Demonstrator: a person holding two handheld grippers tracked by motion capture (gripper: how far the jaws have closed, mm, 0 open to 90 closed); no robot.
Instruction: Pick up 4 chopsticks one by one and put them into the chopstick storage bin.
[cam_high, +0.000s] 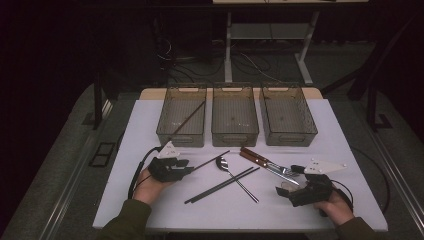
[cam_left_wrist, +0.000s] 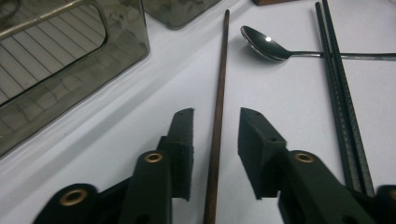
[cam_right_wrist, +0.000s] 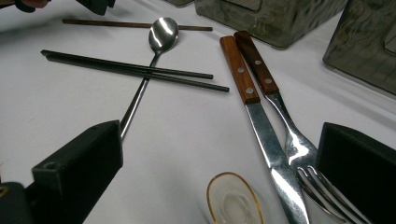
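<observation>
- Nearest the lens: left claw (cam_left_wrist: 215, 116), jaws parted, one on each side of the brown stick (cam_left_wrist: 219, 93), a sliver of white table (cam_left_wrist: 289, 107) visible on both sides of it. Open, then, and pressing on nothing yet.
- Brought in low along the stick's length, likely so that closing catches it squarely near this end.
- Stick flat on the table, running away from the claw toward the spoon (cam_left_wrist: 266, 44) and passing just left of its bowl, apart from it.
- Black pair (cam_left_wrist: 338, 93) off to the right, crossing over the spoon's handle and well outside the jaws.
- Left bin (cam_high: 165, 131) just beyond, with a matching brown stick (cam_high: 189, 119) leaning inside; probably the place for this one, hence the pick on that side.
- Right claw (cam_right_wrist: 217, 140) wide open and low at the table's right, holding nothing.
- Between its jaws: a small glass dish (cam_right_wrist: 233, 200), plus the blade of the knife (cam_right_wrist: 261, 130) and the fork (cam_right_wrist: 299, 154), side by side with wooden handles pointing away; seemingly parked ready for those.
</observation>
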